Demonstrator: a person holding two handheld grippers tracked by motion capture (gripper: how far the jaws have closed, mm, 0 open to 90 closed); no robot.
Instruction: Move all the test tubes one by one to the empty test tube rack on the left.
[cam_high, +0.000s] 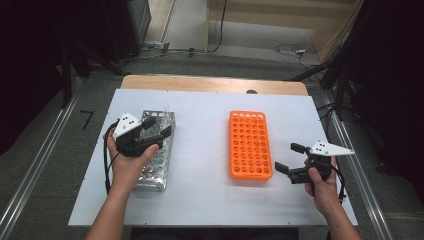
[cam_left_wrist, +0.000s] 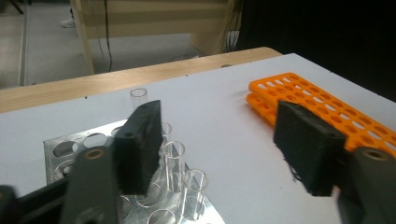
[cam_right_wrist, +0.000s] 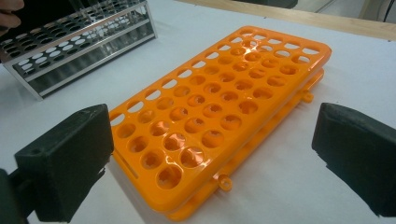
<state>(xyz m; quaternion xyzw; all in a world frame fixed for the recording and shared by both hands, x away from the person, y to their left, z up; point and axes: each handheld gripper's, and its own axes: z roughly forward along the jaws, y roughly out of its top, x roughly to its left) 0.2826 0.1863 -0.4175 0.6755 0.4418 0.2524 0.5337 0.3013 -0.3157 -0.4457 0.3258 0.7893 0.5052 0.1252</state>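
High view: left gripper (cam_high: 156, 129) over metal rack (cam_high: 159, 165) at 9 o'clock, jaws apart; right gripper (cam_high: 289, 157) at 3, open, beside orange rack (cam_high: 248, 145).

Left gripper view: four glass tubes (cam_left_wrist: 194, 191) in metal rack, none gripped.

Right gripper view: one orange rack, empty, between wide jaws.

- Metal rack (cam_high: 156, 150): shiny silver, patterned with rows of round holes.
- Glass tubes (cam_left_wrist: 173, 163) in it: clear, colourless.
- Plastic rack (cam_high: 248, 145): bright orange all over, glossy, with a regular grid of round holes.
- Worktop (cam_high: 200, 165): pale grey-white sheet, with a light wood strip along the far edge.
- Left gripper (cam_high: 150, 131): black body and black jaws, a white three-cornered plate with dark dots on top.
- Right gripper (cam_high: 289, 157): the same black, with a white plate.
- Floor (cam_high: 45, 165): grey.
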